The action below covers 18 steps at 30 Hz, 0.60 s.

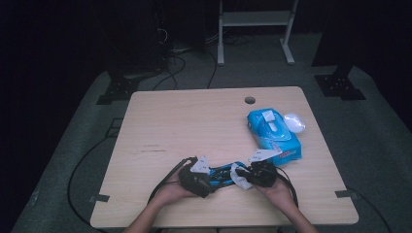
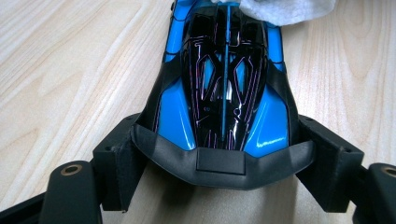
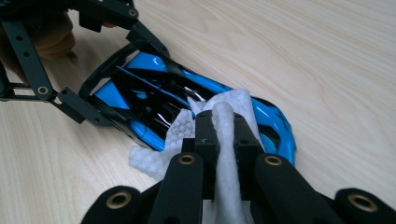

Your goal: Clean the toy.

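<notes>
Right gripper [image 3: 219,116]: jaws clenched on a white wipe [image 3: 224,154]. The wipe runs up between the two pads and spills out ahead of them, draped over one end of a blue and black toy car [image 3: 159,105]. The gripper tip sits right on the car through the wipe.

Left gripper [image 2: 219,163]: jaws grasping the car's [image 2: 224,93] other end, one pad pressed on each flank by the black bumper. From this gripper the car stretches straight ahead along the table [image 2: 70,70], with the wipe [image 2: 285,9] at its far tip.

High view: the two grippers face each other near the table's [image 1: 184,121] front edge, left gripper [image 1: 211,182] and right gripper [image 1: 245,178] close together, the car [image 1: 223,174] lying level between them with the wipe [image 1: 239,174] at the right gripper's end. A hand holds each gripper from below, and cables trail back from both.

Beyond the right gripper, farther up the table and well apart from it, lies a blue wipes pack [image 1: 274,136]. A white lump [image 1: 294,122] sits just beside the pack's far side; what it is cannot be told.
</notes>
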{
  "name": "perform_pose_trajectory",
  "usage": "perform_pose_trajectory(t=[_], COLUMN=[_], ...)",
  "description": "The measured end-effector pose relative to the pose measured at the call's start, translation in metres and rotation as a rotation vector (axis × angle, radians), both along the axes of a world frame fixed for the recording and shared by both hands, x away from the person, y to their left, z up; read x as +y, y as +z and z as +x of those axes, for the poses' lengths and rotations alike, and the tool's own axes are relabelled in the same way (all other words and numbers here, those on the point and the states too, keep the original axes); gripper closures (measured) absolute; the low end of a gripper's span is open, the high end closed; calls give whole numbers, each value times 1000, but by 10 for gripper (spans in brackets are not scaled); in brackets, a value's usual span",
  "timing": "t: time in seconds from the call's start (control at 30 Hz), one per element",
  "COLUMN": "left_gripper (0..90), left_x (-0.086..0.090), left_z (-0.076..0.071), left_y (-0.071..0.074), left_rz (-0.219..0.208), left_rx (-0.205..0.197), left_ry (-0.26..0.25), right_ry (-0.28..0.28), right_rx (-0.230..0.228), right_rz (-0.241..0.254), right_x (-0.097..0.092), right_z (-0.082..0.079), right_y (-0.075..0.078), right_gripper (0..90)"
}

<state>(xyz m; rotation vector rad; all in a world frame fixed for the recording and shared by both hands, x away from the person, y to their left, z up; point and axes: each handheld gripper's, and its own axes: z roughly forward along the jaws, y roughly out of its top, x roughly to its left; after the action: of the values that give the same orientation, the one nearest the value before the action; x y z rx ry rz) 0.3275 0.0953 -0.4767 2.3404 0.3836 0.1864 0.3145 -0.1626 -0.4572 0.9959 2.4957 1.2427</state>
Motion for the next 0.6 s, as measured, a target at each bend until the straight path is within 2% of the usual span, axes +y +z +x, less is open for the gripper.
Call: perform_pose_trajectory(t=[0.07, 0.23, 0.3, 0.37, 0.47, 0.53, 0.6], left_gripper=[242, 242, 242, 241, 241, 240, 240], left_x=[0, 0, 0, -1, -2, -2, -2], left_z=[0, 0, 0, 0, 0, 0, 0], left_y=[0, 0, 0, 0, 0, 0, 0], left_rz=[0, 1, 0, -2, -3, -1, 1], left_rx=[-2, -4, -2, -1, -2, 0, 1], left_ry=[-3, -3, -2, 0, 3, 4, 7], right_ry=[-2, -52, -61, -46, 17, 38, 41], right_rx=[7, 13, 23, 13, 23, 5, 15], right_rz=[-2, -38, -29, -19, 32, 0, 6], right_x=[-3, -20, -22, -18, -6, 3, 2], right_z=[1, 3, 2, -1, -4, -6, -5], right_y=[0, -4, -4, -3, 1, 0, 0], right_gripper=[841, 841, 841, 841, 841, 841, 841])
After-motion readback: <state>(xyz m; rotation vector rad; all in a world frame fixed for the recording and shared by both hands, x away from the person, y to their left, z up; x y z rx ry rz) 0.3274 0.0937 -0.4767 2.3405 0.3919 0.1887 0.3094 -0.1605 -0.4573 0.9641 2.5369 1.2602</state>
